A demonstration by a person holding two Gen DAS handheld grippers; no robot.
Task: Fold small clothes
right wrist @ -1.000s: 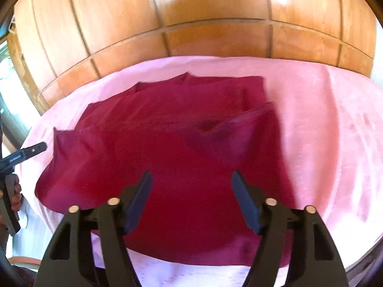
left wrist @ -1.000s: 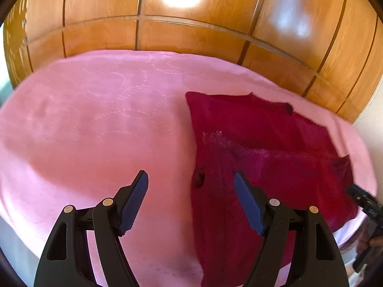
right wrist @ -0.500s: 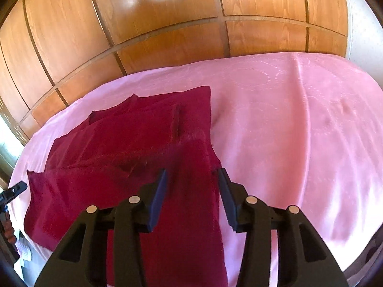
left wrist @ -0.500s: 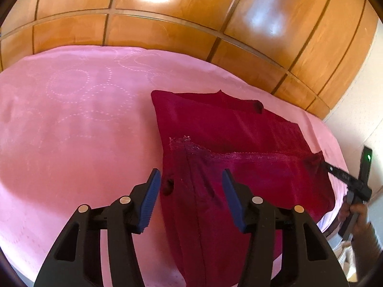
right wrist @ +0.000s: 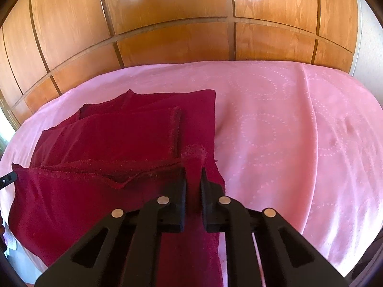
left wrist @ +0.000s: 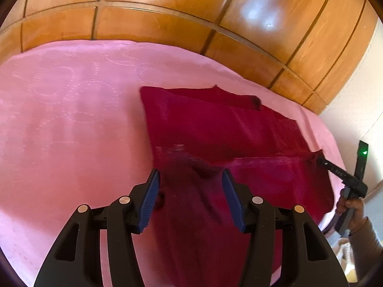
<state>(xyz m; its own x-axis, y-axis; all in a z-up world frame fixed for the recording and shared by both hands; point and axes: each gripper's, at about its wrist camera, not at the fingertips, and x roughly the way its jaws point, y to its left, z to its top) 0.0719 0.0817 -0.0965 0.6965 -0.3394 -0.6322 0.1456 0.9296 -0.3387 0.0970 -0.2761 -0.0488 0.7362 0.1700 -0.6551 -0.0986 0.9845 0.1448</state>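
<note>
Two near corners of the soft, limp red garment (right wrist: 100,148), spread on the pink bedspread (right wrist: 299,131), are best gripped: the right gripper (right wrist: 193,184) is clamped on one, while the left gripper (left wrist: 190,198) is held apart around bunched fabric

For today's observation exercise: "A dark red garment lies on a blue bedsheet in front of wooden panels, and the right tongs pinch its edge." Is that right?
Not quite: the bedsheet is pink, not blue, as the right wrist view shows. The rest stands: the dark red garment lies on it before the wooden panels, and the right tongs are closed on its edge.
</note>
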